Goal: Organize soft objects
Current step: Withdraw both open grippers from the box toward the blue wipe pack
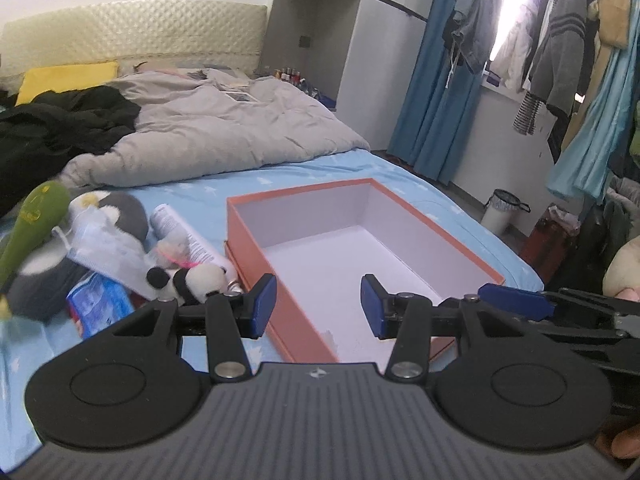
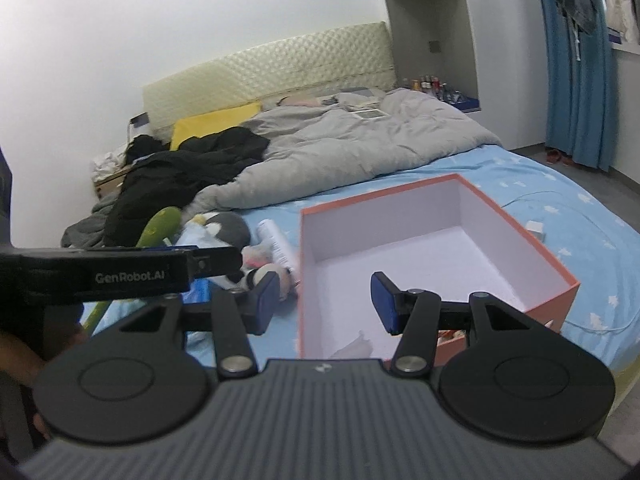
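Both claws are hovering over the near edge of the bed (image 1: 192, 192), each standing partly open with nothing between its blue pads. The left claw (image 1: 318, 306) is hanging above the near left wall of the orange box (image 1: 256, 240); the right claw (image 2: 325, 302) is hanging over the same box (image 2: 560, 280) from the near side. The box is sitting open on the blue sheet, its white interior looking empty apart from what may be a scrap near the front.

The step in hand appears to be the opening one: no soft object is yet in the box. The soft things are lying in 1 heap just left of the box: a small panda plush (image 1: 188, 278), a grey penguin plush (image 1: 120, 212), a green plush (image 1: 36, 208) and a blue packet (image 1: 98, 300). A white tube (image 1: 188, 236) is lying among them, touching the box's left wall.

The next move probably calls for a claw to swing left, descend onto 1 toy, and close on it. The panda is nearest. The tube and a crinkled clear wrapper (image 1: 100, 244) are crowding the toys and could be caught with them. A grey duvet (image 1: 224, 132) and black clothing (image 1: 60, 124) are lying farther up the bed, well apart from the work.
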### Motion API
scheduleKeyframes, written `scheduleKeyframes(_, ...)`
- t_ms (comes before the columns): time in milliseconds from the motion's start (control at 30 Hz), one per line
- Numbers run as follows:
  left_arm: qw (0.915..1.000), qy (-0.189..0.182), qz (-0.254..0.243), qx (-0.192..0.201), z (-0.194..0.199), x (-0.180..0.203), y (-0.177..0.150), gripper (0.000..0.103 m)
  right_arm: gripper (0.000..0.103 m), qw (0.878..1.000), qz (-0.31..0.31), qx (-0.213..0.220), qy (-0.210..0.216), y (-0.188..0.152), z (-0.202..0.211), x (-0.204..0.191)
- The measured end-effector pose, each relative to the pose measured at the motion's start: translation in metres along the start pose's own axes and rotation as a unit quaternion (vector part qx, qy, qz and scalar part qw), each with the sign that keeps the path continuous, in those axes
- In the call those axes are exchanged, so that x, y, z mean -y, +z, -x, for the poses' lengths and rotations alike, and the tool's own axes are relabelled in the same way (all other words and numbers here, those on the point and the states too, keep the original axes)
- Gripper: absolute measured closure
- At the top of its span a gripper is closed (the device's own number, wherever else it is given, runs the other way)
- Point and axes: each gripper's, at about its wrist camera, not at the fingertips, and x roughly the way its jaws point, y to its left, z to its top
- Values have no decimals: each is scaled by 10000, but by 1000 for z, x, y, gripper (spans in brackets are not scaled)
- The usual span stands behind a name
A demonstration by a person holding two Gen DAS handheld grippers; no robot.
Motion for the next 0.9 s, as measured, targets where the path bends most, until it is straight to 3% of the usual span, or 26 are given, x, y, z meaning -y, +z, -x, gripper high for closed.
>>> scheduleKeyframes(300,9980,231,582,22,39,-34,-31,50,50,9995,206,-133,213,-25,6,-31)
scheduleKeyframes(900,9930,657,981,-106,83,-73,-80,50,50,9968,543,-474,332,-64,16,-75)
